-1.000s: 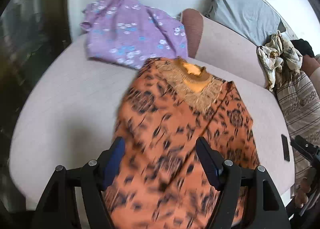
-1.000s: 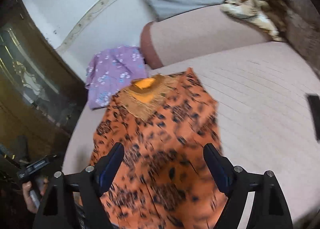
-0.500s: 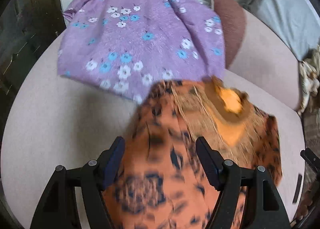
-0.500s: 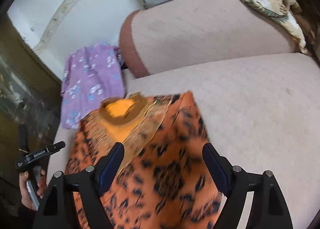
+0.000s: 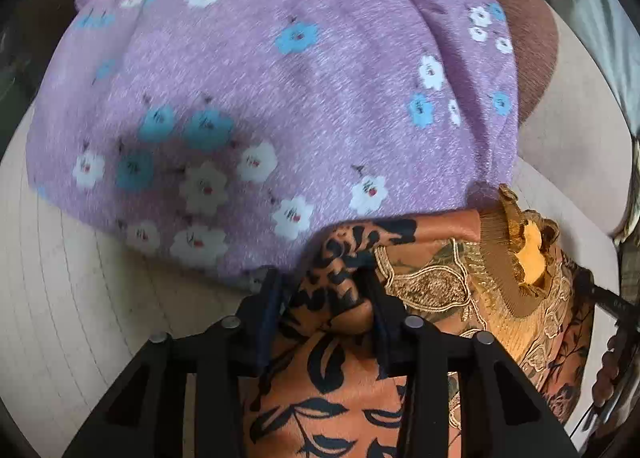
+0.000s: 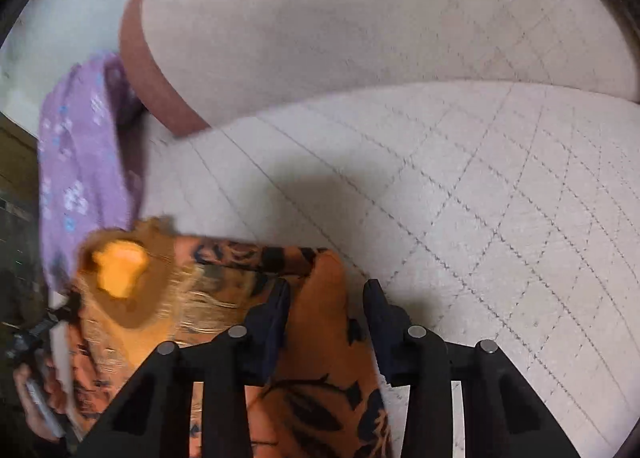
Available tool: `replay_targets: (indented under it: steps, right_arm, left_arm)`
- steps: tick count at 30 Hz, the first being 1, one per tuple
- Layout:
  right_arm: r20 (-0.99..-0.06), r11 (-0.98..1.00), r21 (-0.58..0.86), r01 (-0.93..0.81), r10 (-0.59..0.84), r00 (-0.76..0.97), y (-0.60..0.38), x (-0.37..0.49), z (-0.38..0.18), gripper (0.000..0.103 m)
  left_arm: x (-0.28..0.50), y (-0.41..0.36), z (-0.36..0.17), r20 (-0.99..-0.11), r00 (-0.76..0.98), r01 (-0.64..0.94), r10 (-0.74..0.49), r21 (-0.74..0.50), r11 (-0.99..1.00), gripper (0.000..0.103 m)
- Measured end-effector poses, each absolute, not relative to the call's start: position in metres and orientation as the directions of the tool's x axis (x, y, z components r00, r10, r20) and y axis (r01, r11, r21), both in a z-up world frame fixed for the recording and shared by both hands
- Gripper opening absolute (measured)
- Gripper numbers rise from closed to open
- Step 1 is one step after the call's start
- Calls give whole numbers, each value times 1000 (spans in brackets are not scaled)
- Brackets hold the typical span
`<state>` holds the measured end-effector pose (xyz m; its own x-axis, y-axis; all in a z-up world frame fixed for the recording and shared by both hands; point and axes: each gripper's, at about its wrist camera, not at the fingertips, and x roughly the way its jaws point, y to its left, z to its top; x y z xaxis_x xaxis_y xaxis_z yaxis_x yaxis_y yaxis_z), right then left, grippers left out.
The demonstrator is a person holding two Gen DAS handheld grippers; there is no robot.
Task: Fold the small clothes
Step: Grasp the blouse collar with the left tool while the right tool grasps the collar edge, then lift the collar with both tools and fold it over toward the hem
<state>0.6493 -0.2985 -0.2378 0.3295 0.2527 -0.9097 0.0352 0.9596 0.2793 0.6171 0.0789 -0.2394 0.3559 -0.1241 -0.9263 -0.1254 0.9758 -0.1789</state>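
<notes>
An orange top with black leaf print and a gold embroidered neckline (image 5: 500, 282) lies flat on the pale sofa seat (image 5: 80, 318). My left gripper (image 5: 324, 290) points steeply down at its left shoulder corner. Its jaws are closing, and a puckered fold of the orange top (image 5: 348, 386) is squeezed between the pads. In the right wrist view the right gripper (image 6: 326, 298) straddles the other shoulder corner of the orange top (image 6: 320, 358). Those jaws are closing too, with the cloth edge between them and a gap left at the right finger (image 6: 376, 310).
A purple floral garment (image 5: 280, 77) lies just beyond the top's collar, partly against the brown-edged back cushion (image 6: 360, 17). Quilted seat (image 6: 480, 217) stretches to the right. A hand on the other gripper shows at each view's edge (image 5: 612, 338) (image 6: 36, 378).
Both grippers have swept forward and down from the hem end to the top's shoulders. Their jaws have narrowed from wide open, and the left one has taken hold of cloth.
</notes>
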Motion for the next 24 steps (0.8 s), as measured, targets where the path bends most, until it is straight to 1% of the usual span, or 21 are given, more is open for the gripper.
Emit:
replay_targets:
  steps: [1,2,3,4,7,10,14,16,20,23,24]
  right_arm:
    - [-908,963,266,32,240,344,-297,648,-238,31]
    - [-912,969,243,33,217,349,-297,648,-237,24]
    - [-913,970,240,29,215,346,-297,648,-236,12]
    - [-911,968,251,28,226,345,-299,648,-235,10]
    - [-900,962,270,34,239,365,-307,643,-222,9]
    - [-859,947,320,33,276,431,-316,623,-190,8]
    - [-811,943,333,-8,290,507,-322,575,-137,8]
    - [-779,942,334,-33,296,552,-325,538,-106,8]
    - [-723,924,376,-70,340,601,-334,450,-63,8]
    - [-690,918,387,-88,352,632,-334,370,-45,8]
    - [-688,913,400,-86,361,630,-334,347,-45,8]
  left_arm:
    - [617,78,-238,-927,356,-112,-123,-172,979,18]
    - [617,79,-238,-929,351,-116,-115,-165,979,14]
    - [616,81,-236,-929,349,-122,-120,-172,977,12]
    - [615,84,-231,-925,355,-131,-132,-189,973,11]
    - [611,96,-214,-913,381,-135,-143,-208,969,11]
    - [594,109,-190,-890,419,-139,-179,-257,956,10]
    - [535,133,-136,-828,511,-140,-231,-345,928,10]
    - [494,144,-117,-795,546,-142,-262,-397,907,9]
    - [413,149,-91,-758,571,-122,-317,-460,880,9]
    - [348,139,-78,-733,611,-89,-298,-438,895,9]
    - [331,132,-78,-743,604,-100,-287,-428,898,9]
